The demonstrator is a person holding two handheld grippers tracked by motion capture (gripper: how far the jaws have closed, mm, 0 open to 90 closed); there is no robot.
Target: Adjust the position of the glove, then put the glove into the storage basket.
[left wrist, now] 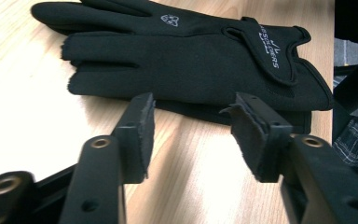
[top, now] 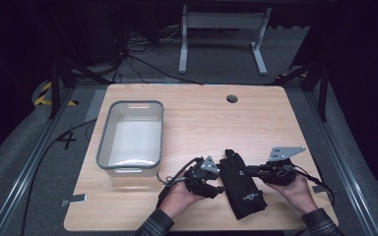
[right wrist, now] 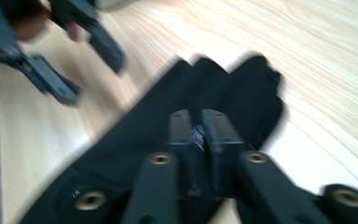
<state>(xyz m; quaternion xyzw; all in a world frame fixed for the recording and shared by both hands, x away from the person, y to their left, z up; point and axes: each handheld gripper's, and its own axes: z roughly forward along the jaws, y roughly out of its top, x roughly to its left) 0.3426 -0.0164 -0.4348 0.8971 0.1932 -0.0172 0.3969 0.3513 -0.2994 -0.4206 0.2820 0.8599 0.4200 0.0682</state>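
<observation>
A pair of black gloves (top: 241, 186) lies stacked near the table's front edge, fingers pointing away from the person. In the left gripper view the gloves (left wrist: 186, 60) lie flat just beyond my open left gripper (left wrist: 191, 135), which has only bare wood between its jaws. From above, the left gripper (top: 218, 189) sits at the gloves' left side. My right gripper (top: 248, 172) reaches in from the right. In the blurred right gripper view its jaws (right wrist: 200, 119) stand almost together, pinching the top glove (right wrist: 135, 140) at its middle. The left gripper (right wrist: 86, 70) shows beyond.
A grey plastic bin (top: 101, 142) stands on the left half of the wooden table (top: 202, 123), with something pale and flat on its floor. A round cable hole (top: 232, 99) sits near the back edge. Cables trail from both grippers.
</observation>
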